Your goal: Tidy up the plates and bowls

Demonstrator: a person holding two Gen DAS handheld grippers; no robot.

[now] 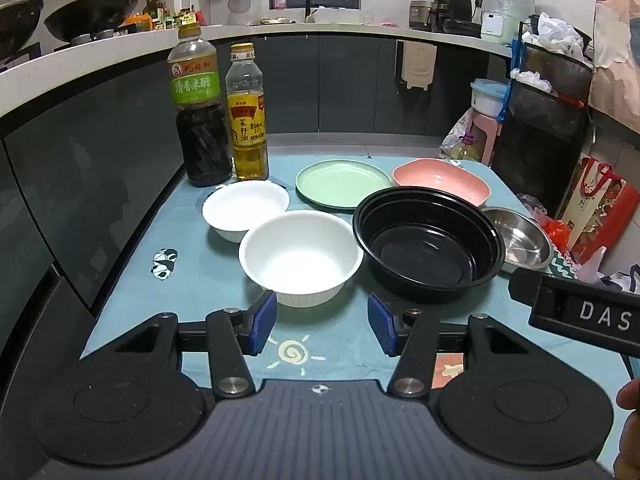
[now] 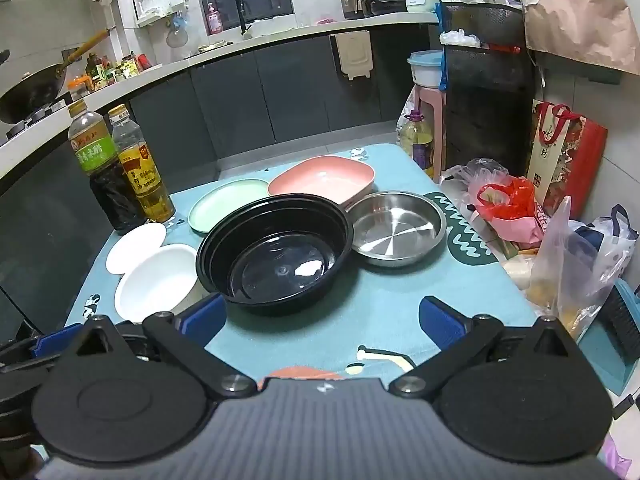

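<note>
On the blue tablecloth stand a large white bowl, a smaller white bowl, a green plate, a pink squarish bowl, a black round bowl and a steel dish. My left gripper is open, just short of the large white bowl's near side, nothing between its blue pads. My right gripper is open in front of the black bowl, empty. The steel dish lies to the black bowl's right, the pink bowl and green plate behind it.
Two bottles, dark vinegar and yellow oil, stand at the table's far left corner. Plastic bags and a red gift bag crowd the right edge. A kitchen counter runs behind. The right gripper's body shows at the left view's right.
</note>
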